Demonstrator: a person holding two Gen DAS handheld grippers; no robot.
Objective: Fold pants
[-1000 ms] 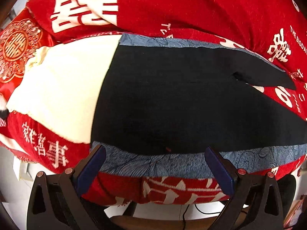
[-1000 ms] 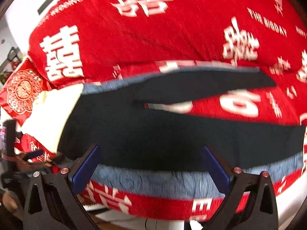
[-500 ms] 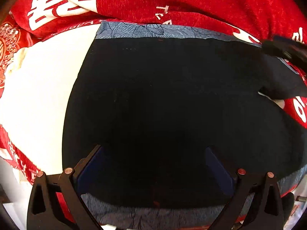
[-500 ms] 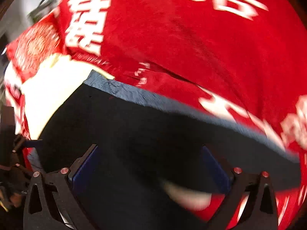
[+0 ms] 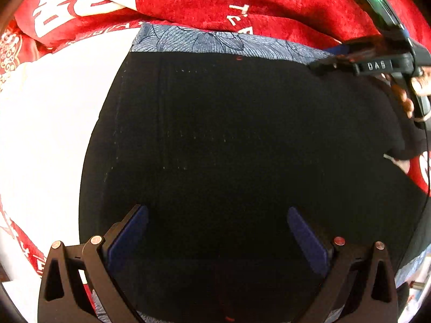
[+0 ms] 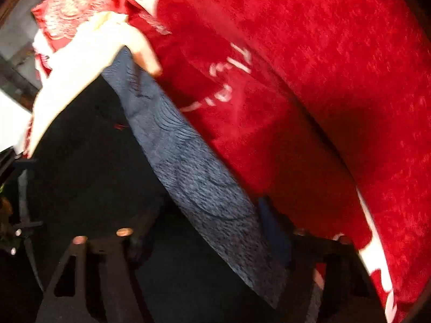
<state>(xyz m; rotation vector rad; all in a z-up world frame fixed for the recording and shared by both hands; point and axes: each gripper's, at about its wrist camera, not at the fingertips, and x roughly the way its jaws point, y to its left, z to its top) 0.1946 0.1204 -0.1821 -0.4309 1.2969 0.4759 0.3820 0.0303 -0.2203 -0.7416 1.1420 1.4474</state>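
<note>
Black pants lie flat on a red blanket; a blue-grey patterned side stripe runs along their far edge. My left gripper is open, low over the black fabric near its near edge. My right gripper is open in its own blurred view, its fingers either side of the patterned stripe at the pants' far edge. The right gripper also shows in the left wrist view, at the far right of the pants by the stripe.
A white cloth lies under the pants' left end and shows in the right wrist view. The red blanket with white characters covers the whole surface. A hand holds the right gripper.
Both grippers have moved in and down onto the pants. The left now hovers over the black fabric; the right has swung to the far striped edge and entered the left wrist view.
</note>
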